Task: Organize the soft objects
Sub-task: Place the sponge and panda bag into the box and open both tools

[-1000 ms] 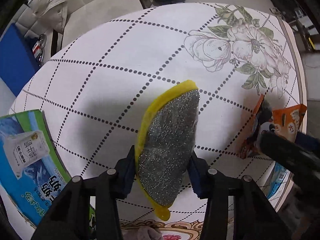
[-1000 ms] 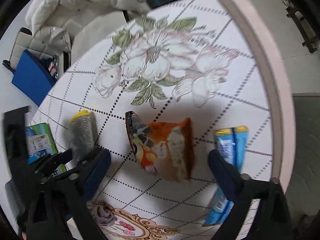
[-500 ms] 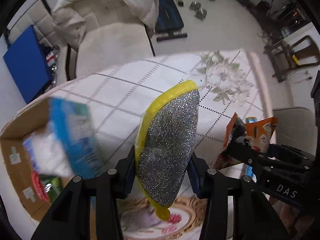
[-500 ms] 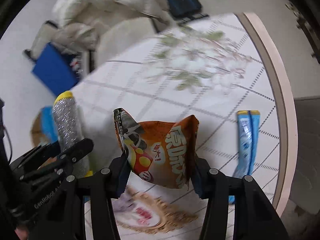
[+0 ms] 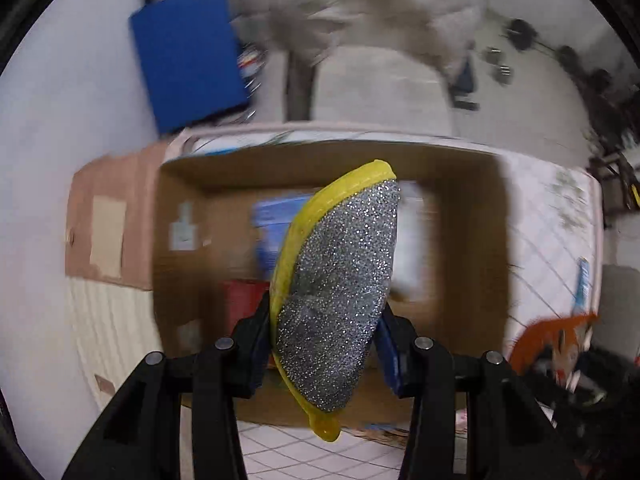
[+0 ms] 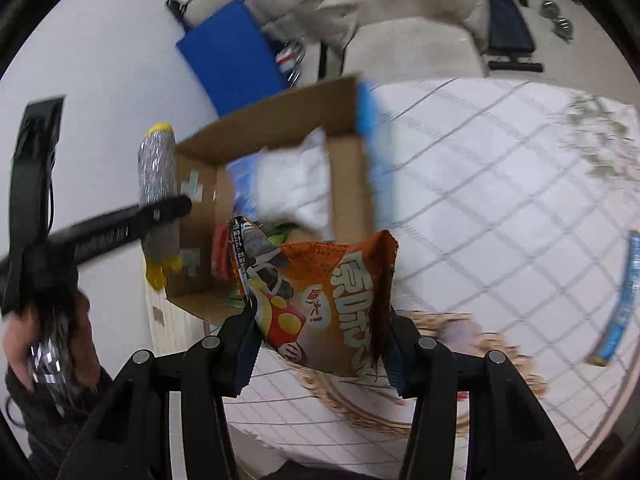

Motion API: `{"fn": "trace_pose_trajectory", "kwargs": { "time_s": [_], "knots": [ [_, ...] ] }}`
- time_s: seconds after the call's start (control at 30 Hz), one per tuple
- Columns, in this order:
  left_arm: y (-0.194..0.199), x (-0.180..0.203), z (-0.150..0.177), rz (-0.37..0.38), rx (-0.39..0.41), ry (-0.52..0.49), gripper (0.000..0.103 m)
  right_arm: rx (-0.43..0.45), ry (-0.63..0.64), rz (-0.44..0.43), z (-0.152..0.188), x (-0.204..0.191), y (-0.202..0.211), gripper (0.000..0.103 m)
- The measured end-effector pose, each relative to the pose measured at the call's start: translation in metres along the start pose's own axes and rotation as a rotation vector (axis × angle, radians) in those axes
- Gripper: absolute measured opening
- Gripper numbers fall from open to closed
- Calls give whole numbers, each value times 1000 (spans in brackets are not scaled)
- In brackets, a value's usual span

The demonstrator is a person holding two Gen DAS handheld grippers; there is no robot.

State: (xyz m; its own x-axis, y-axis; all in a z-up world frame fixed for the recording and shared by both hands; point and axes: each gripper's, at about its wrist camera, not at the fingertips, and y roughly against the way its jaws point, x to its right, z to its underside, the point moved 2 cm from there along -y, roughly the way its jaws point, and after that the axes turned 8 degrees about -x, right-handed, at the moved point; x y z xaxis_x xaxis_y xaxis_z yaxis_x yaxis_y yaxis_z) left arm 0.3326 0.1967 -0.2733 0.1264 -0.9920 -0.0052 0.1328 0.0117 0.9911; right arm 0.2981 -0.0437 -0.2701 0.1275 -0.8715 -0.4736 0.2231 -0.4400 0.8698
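Observation:
My left gripper (image 5: 324, 344) is shut on a yellow sponge with a silver scouring face (image 5: 340, 276) and holds it above an open cardboard box (image 5: 132, 248). The sponge also shows in the right wrist view (image 6: 158, 184), over the box (image 6: 280, 120). My right gripper (image 6: 320, 344) is shut on an orange snack bag (image 6: 332, 296) and holds it up near the box's edge, above the table (image 6: 500, 208). The snack bag also shows blurred at the lower right of the left wrist view (image 5: 556, 340).
The box holds a blue and white pack (image 6: 288, 184) and red and green packets (image 6: 222, 248). A blue stick pack (image 6: 624, 300) lies on the table at the right. A blue board (image 5: 188, 52) and a chair with a white jacket (image 5: 380, 8) stand behind.
Both grippers have swung left from over the table toward the cardboard box. The right gripper closed on the snack bag and lifted it. The left still holds the sponge.

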Motion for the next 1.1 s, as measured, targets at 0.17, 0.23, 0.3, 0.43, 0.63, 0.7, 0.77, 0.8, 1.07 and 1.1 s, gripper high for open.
{"fn": "trace_pose_trajectory", "kwargs": {
  "time_s": [0.17,0.23,0.3,0.43,0.63,0.7,0.77,0.8,1.07,1.1],
  "knots": [
    [-45,-36,-29,-29,-80,28,43,-71,1,33,-16,-33,-59,54],
    [-58,-46,-38,-37,-105,32,43,-92,-4,45,-21,-38,-77,54],
    [-70,-49,-47,-44,-130,24,43,-112,-10,59,-25,-42,-93,54],
    [-85,-55,-54,-50,-165,22,43,-143,-18,82,-30,-39,-116,54],
    [-102,-61,-56,-44,-197,22,45,-171,-17,106,-30,-42,-137,55],
    [-104,-62,-55,-30,-208,25,48,-187,-16,119,-31,-43,-144,56],
    [-105,-65,-53,5,-225,39,58,-205,-14,137,-31,-45,-150,62],
    [-105,-68,-51,21,-232,53,64,-214,-16,134,-31,-44,-153,67],
    [-76,-71,-36,2,-143,35,86,-207,-17,148,-29,-53,-142,96],
    [-70,-70,-31,-3,-125,32,90,-199,-12,159,-29,-55,-139,98]
  ]
}}
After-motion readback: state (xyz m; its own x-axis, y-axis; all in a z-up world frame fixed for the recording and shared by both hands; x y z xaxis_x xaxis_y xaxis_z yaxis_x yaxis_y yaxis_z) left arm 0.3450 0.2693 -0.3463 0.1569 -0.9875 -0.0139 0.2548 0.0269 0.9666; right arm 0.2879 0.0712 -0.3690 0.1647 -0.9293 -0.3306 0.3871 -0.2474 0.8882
